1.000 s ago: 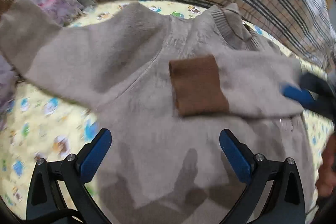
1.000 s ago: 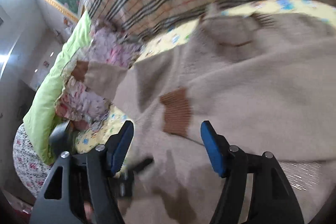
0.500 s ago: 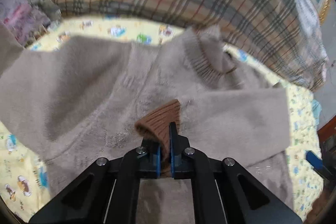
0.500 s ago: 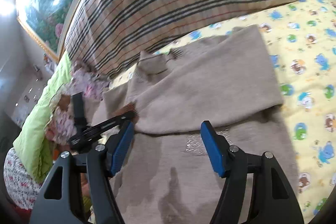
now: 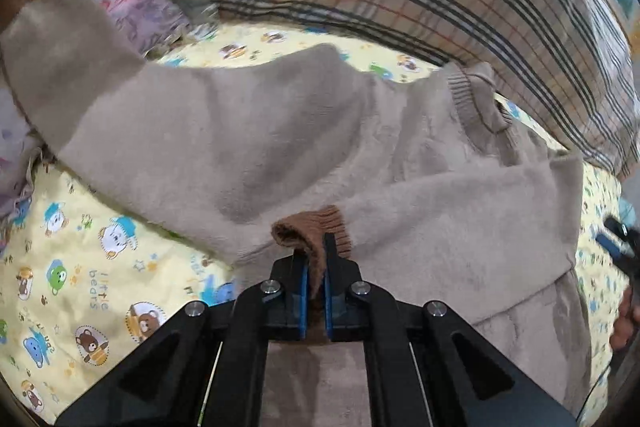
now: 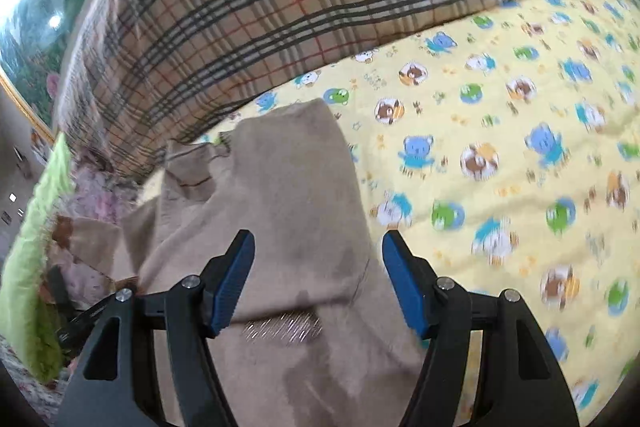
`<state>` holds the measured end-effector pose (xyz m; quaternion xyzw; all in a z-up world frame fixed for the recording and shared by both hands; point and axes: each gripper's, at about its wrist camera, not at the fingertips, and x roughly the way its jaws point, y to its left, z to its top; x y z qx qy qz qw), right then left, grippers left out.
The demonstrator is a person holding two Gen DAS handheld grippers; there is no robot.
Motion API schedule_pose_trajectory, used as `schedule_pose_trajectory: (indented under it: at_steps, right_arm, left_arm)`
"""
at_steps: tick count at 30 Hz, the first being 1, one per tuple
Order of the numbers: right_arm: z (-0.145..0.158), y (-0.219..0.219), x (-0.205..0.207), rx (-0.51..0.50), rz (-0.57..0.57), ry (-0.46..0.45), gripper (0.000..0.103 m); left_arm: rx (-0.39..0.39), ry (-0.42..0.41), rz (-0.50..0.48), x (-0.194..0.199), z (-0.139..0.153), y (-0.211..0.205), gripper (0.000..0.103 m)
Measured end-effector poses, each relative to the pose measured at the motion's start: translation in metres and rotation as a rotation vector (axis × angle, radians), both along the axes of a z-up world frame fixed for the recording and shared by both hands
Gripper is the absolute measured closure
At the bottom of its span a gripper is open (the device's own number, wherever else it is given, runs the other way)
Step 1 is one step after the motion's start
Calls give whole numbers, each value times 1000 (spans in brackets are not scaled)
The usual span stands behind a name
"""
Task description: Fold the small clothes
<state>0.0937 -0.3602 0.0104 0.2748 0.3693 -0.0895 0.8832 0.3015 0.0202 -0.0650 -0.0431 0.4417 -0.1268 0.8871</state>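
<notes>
**Sleeve cuff pinched over the bed**

Yellow bear-print bed sheet (image 5: 80, 267) carries the beige sweater (image 5: 280, 147). Left tool (image 5: 316, 267) pinches its brown cuff (image 5: 316, 227) at 6 o'clock. Right tool (image 6: 318, 279) hangs spread over the sweater's edge, apparently touching nothing.

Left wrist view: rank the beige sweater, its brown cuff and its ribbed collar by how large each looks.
1. beige sweater, by far the largest.
2. and 3. brown cuff and ribbed collar: look alike in size; the cuff sits nearer the camera, clamped in the left gripper, so no ranking.
</notes>
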Motion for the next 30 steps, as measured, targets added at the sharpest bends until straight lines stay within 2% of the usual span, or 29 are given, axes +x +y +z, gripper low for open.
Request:
schedule_pose_trajectory:
  at_steps: [3, 7, 8, 10, 12, 15, 18, 20, 21, 22, 23, 24, 26, 29, 30]
  right_arm:
    - [-4, 4, 30, -36, 39, 18, 36]
    - [-22, 16, 68, -77, 105, 88, 36]
    - [-25, 13, 70, -47, 103, 80, 36]
    - [-26, -3, 61, 77, 80, -11, 36]
    - [-25, -16, 52, 118, 56, -54, 36]
    - [-25, -27, 54, 51, 41, -8, 36]
    - [-22, -20, 60, 75, 111, -8, 36]
    - [-17, -3, 65, -30, 153, 13, 36]
    - [-19, 4, 70, -75, 164, 34, 38]
    - [-23, 8, 75, -89, 176, 63, 75]
    - [-27, 9, 80, -97, 180, 96, 98]
    - [-31, 4, 81, -107, 158, 127, 95]
    - [-24, -13, 71, -91, 109, 108, 95]
    - [7, -46, 45, -184, -7, 91, 96]
    - [15, -63, 36, -165, -40, 89, 96]
  left_arm:
    - [33, -11, 11, 0, 2, 0, 99]
    - [-3, 30, 44, -4, -4, 20, 99]
    - [-17, 40, 43, -4, -5, 24, 99]
    - [-27, 41, 36, -6, -5, 26, 99]
    - [-37, 44, 33, -8, -4, 25, 99]
    - [-58, 50, 29, -9, -4, 20, 98]
    - [-21, 45, 31, -7, -6, 12, 98]
    - [-15, 55, 23, -5, -10, 7, 97]
    - [-1, 51, 20, -4, -11, 3, 98]
    - [9, 43, 11, -5, -11, -1, 98]
    - [14, 40, 6, -5, -10, -5, 99]
    - [13, 36, -6, -5, -8, -11, 99]
    - [-6, 29, -46, -5, -1, -29, 99]
    - [-38, 25, -134, -6, 8, -70, 100]
    - [-24, 18, -151, -6, 8, -83, 100]
